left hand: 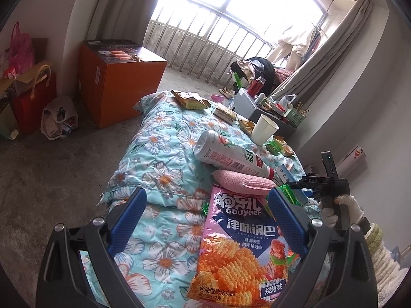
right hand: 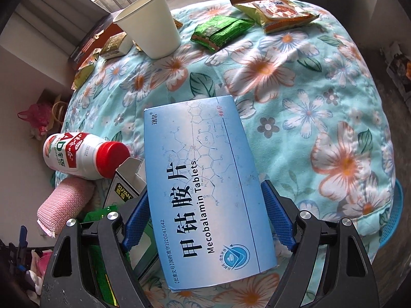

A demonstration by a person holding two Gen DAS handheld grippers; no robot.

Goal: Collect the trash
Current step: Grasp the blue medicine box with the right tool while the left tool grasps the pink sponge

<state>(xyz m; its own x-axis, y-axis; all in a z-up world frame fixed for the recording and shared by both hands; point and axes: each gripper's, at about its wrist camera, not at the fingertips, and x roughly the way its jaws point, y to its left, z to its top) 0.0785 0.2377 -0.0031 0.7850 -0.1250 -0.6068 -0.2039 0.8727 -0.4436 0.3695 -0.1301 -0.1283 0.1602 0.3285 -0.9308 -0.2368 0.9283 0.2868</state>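
Light-blue cardboard medicine box (right hand: pixel 205 192) printed "Mecobalamin Tablets" sits between the right tongs (right hand: pixel 205 210): blue pads against both long edges, jaws wide, pinching the box across its width. The box tilts up over the floral turquoise quilt (right hand: pixel 295 89). Just left of it lie a grey open-flapped carton (right hand: pixel 125 182) and a green packet (right hand: pixel 100 256); further left are a white plastic drink bottle with a red cap (right hand: pixel 84 154), lying on its side, and a pink knitted roll (right hand: pixel 64 205). Beyond stand a white paper cup (right hand: pixel 151 23), upright, a green foil wrapper (right hand: pixel 221 33) and a yellow-orange snack wrapper (right hand: pixel 277 12).

Left tongs (left hand: pixel 208 220) are spread. A pink crisp bag (left hand: pixel 239 251) lies on the quilt between them, close against the right pad and clear of the left. A white-gloved hand (left hand: pixel 334 210) holds the other tool at right.
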